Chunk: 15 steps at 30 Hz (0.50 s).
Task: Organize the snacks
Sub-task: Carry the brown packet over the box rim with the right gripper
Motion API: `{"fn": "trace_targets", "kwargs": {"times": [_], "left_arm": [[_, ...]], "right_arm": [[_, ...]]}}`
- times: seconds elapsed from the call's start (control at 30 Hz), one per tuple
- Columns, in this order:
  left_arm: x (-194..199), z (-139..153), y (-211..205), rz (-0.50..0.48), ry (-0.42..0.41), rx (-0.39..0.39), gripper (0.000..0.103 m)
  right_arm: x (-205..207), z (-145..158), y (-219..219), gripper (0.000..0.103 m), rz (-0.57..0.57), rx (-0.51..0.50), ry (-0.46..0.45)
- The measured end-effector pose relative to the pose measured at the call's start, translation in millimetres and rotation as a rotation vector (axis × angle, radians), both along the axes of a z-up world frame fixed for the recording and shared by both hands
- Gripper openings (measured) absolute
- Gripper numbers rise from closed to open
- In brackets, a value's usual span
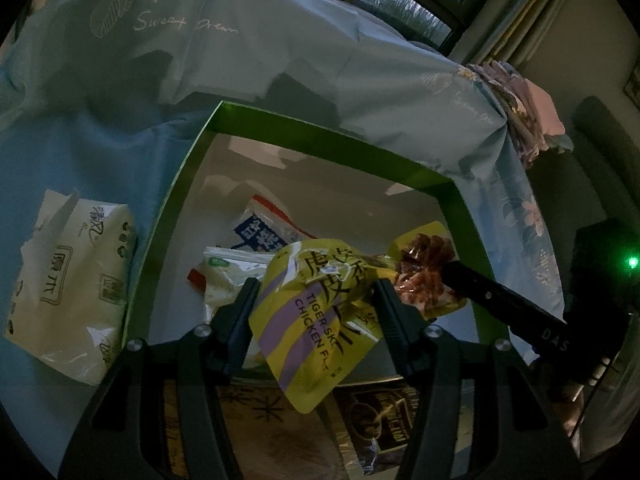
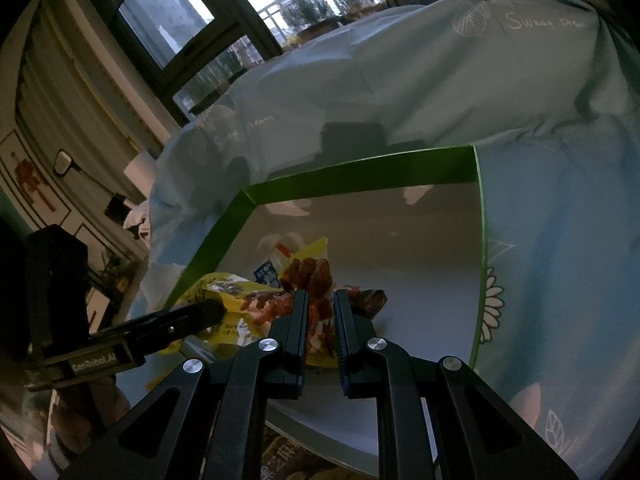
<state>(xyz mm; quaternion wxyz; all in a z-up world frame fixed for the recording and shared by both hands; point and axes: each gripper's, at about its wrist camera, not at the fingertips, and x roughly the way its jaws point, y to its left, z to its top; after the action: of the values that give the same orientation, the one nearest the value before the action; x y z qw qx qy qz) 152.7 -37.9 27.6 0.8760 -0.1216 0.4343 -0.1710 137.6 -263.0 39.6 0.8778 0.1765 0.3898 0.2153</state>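
A green-rimmed box (image 1: pixel 188 184) with a white inside sits on a blue bedsheet; its rim also shows in the right wrist view (image 2: pixel 360 176). My left gripper (image 1: pixel 316 300) is shut on a yellow "Tiger-skin chicken feet" pouch (image 1: pixel 312 332), held over the box. My right gripper (image 2: pixel 320 312) is shut on a clear-windowed yellow pouch of red-brown snack pieces (image 2: pixel 312 276), also over the box; it also shows in the left wrist view (image 1: pixel 424 268). Two other snack packs, one blue-and-white (image 1: pixel 260 232) and one pale (image 1: pixel 224 276), lie inside the box.
A tissue pack (image 1: pixel 68 296) lies on the sheet left of the box. More snack packets (image 1: pixel 380 420) lie under my left gripper near the box's front edge. Folded cloth (image 1: pixel 528 116) sits at the far right. A window (image 2: pixel 192 32) is behind.
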Motion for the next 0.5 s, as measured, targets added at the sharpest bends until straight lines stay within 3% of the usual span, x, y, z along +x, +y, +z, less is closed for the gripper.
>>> {"fn": "trace_targets", "kwargs": {"times": [0.5], "left_arm": [[6.4,-3.9,2.6,0.038,0.015,0.060,0.062]], "right_arm": [[-2.9,-1.8,5.3,0.015,-0.002,-0.022,0.007]]}}
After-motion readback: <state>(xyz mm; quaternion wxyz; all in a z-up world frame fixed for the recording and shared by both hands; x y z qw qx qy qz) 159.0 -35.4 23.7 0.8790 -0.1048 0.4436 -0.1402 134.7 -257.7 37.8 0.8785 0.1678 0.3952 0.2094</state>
